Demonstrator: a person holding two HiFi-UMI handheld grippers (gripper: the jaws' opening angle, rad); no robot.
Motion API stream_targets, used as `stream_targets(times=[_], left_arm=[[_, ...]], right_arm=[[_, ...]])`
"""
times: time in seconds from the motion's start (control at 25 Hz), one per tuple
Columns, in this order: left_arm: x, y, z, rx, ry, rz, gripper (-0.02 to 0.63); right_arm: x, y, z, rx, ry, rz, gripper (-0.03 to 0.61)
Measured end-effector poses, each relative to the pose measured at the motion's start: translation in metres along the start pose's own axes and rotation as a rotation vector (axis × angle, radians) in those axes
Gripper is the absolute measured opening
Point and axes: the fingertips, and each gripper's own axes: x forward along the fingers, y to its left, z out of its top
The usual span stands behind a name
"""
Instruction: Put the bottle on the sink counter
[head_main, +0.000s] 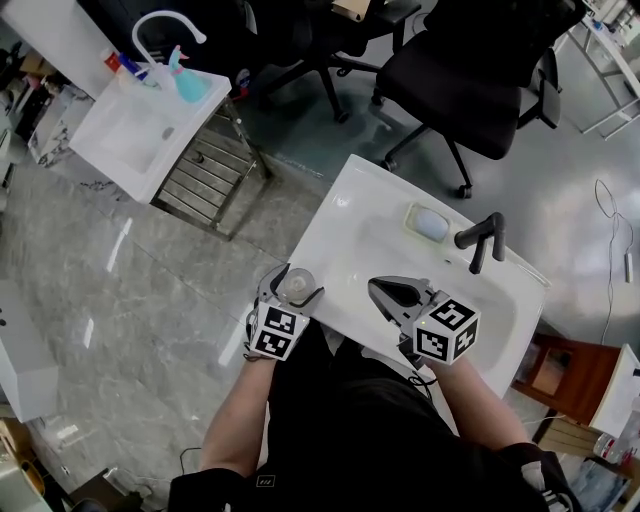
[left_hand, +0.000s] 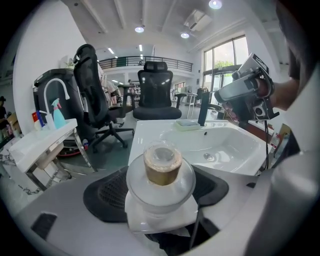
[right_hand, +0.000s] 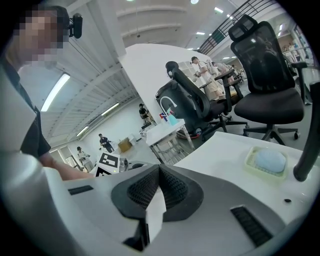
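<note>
From the head view, the bottle (head_main: 297, 281) is small, clear and rounded, and it sits between the dark jaws of the left tool (head_main: 292, 290). It is at the near left edge of the glossy white surface (head_main: 345, 215); whether its base rests there cannot be told. The right tool (head_main: 383, 291), to the right, has its jaws drawn together into a point above the surface's near rim, with nothing in them. Far on the surface stand a matte black faucet (head_main: 482, 238) and a pale dish holding a bluish soap (head_main: 428, 222). The floor (head_main: 150, 290) is grey, veined and shiny. At far left a second white sink (head_main: 140, 125) carries a teal spray bottle (head_main: 188, 82), and black office chairs (head_main: 480, 80) stand beyond.

In the left gripper view, the bottle (left_hand: 161, 175) shows a clear, bulbous glass body with a tan, cork-like band at its neck. The left tool (left_hand: 160, 194) clamps it on both sides with ribbed black pads (left_hand: 107, 195). Behind lies the smooth oval basin (left_hand: 215, 145).

In the right gripper view, the right tool (right_hand: 159, 186) has its textured black pads (right_hand: 142, 190) pressed together and grips nothing. A white strip hangs at the seam between them. The soap (right_hand: 267, 161) sits far right on the surface, in a bright hall with ceiling lights.
</note>
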Motion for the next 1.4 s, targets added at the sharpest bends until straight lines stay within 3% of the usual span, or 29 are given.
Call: stream_targets(times=[0.84,1.24,1.4], left_arm=[[-0.004,-0.005,0.002,-0.036,0.036,-0.051,0.345],[-0.028,-0.005,0.026,-0.039,0.003,-0.038,0.345],[-0.048,-0.011,0.044,-0.013,-0.024,-0.075,0.345]], right_arm=[[-0.037,-0.019,0.014,0.040,-0.092,-0.085,0.015],[-0.046,-0.021,0.021,0.050,-0.118,-0.054,0.015],[-0.042,-0.016,0.022,0.036,-0.110,-0.030,0.015]])
